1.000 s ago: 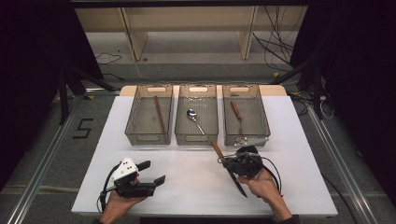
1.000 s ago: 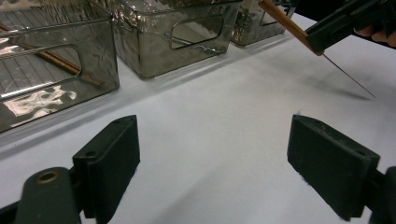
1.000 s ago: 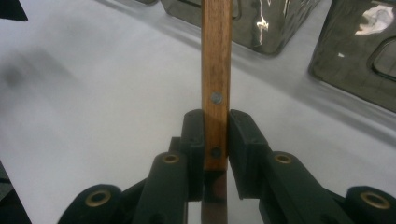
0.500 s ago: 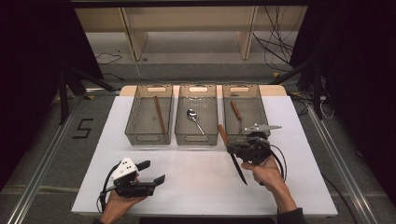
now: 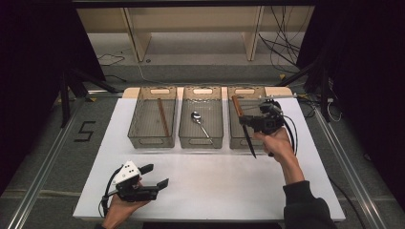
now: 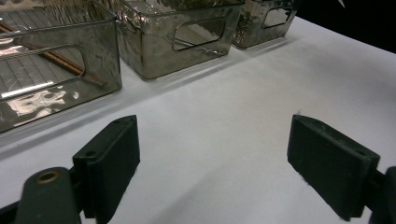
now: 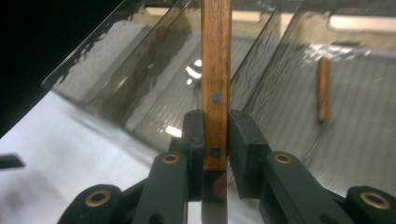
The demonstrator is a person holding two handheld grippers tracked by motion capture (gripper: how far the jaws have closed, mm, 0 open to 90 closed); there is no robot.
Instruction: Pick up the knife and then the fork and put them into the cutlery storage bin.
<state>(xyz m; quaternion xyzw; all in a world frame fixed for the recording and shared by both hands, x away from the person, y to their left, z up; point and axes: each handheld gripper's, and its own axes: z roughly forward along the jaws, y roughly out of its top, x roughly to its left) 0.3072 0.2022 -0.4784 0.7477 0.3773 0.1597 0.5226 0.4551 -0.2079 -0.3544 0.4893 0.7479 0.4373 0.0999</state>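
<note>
A knife (image 5: 249,140) with a wooden handle (image 7: 216,56) is clamped at the handle's lower end in my right gripper (image 5: 248,121) (image 7: 215,135), which is shut on it. The handle points over the near end of the right smoky bin (image 5: 244,90); the blade slants back toward the person. Another wooden-handled piece (image 7: 323,93) lies inside that bin. My left gripper (image 5: 157,174) (image 6: 233,163) rests open near the table's front left, nothing between its jaws.
The middle bin (image 5: 202,90) holds a spoon (image 5: 197,118). A brown stick (image 5: 162,117) (image 6: 60,63) lies in the left bin (image 5: 160,90). All three stand in a row at the back of the white table (image 5: 219,181).
My right gripper has lifted the knife from the table's middle and carried it away and to the right, up to the right bin. The left gripper has stayed put.
</note>
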